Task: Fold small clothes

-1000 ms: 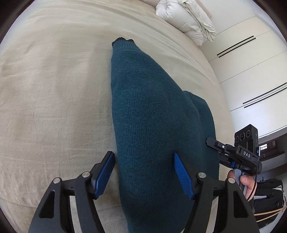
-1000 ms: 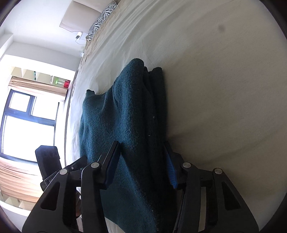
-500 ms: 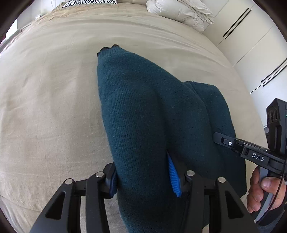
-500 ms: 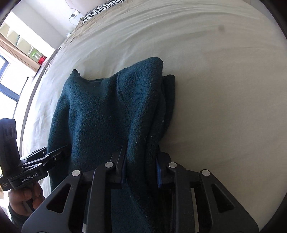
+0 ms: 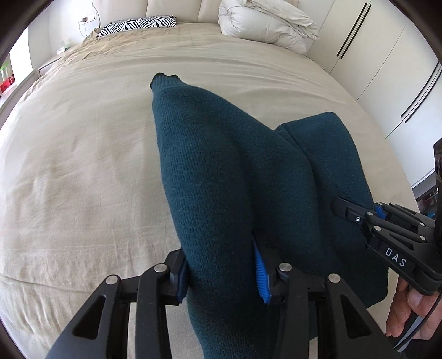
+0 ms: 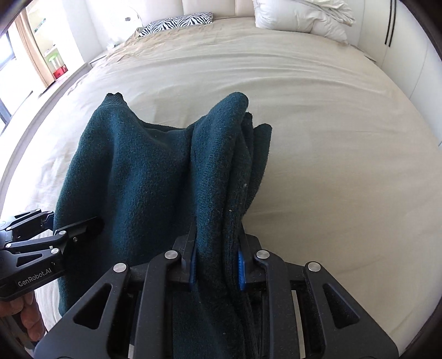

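Both claws have just been closing, and each now has knit between its pads. In the left wrist view the left gripper [image 5: 223,273] sits at the bottom centre of the frame, its blue pads pressed into a thick roll of the dark teal sweater [image 5: 234,171]. A second ago the same pads stood wide on either side of the cloth without touching it. The right gripper [image 6: 216,265], bottom centre of its own view, is pinched much narrower on a bunched stack of layers at the sweater's other near corner.

The scene around them has changed too. The bed [image 5: 83,165] earlier filled both frames close up; now the zebra pillow [image 5: 138,23] and the white duvet [image 5: 265,24] show along the top edge, so the cameras appear to have come up and tipped back, and the near edge of the sweater rises off the sheet towards each lens. Its far end (the cuff-like tip at upper centre of the left view) lies on the sheet.

For the task, this looks like the grasp done and the fold just begun: the near edge is up and would next be carried over towards the far end. The right grip holds several layers, and an inner one could slip loose.
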`<action>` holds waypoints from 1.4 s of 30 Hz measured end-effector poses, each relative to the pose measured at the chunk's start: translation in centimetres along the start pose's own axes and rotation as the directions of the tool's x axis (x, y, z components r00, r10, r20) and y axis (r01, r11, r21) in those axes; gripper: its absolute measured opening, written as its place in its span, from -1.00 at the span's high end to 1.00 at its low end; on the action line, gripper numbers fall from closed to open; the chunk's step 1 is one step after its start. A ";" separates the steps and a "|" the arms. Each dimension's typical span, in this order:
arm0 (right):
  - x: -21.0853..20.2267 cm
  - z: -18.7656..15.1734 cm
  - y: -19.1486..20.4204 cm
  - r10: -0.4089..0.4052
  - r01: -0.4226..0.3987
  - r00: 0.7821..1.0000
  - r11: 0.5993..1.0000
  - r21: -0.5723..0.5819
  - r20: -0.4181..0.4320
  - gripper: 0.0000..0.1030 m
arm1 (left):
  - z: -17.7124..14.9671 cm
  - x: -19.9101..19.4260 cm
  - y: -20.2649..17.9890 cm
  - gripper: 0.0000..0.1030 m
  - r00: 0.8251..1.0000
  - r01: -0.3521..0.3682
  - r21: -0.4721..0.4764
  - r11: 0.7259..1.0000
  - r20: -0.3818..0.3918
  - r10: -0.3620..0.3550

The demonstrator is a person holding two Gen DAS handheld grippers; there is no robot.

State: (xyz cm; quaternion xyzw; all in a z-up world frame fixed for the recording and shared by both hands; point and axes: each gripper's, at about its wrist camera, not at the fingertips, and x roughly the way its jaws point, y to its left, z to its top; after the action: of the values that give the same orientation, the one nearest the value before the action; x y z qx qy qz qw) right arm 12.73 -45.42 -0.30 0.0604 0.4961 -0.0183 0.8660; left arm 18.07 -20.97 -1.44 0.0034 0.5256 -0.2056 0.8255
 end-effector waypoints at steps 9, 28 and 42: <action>-6.8 -6.2 4.5 0.146 -0.145 0.989 0.988 -0.052 0.006 0.62 | -6.1 -7.6 3.3 0.18 1.000 -0.010 0.020 1.000 0.029 0.009; 0.7 -15.5 4.9 0.499 -0.457 0.864 0.835 0.306 -0.072 0.55 | -15.4 -4.9 13.6 -0.35 0.995 0.099 -0.176 0.979 0.028 -0.096; -0.4 -13.6 1.6 0.447 -0.432 0.894 0.833 0.346 0.039 0.40 | -16.1 -9.8 13.7 -0.35 0.988 0.014 -0.227 0.974 0.153 0.021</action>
State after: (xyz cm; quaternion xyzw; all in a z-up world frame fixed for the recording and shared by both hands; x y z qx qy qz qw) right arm 1.01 -42.13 -6.61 0.3240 0.4764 0.0957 0.8117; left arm 5.29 -1.52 -3.00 -0.1060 0.4800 -0.1424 0.8591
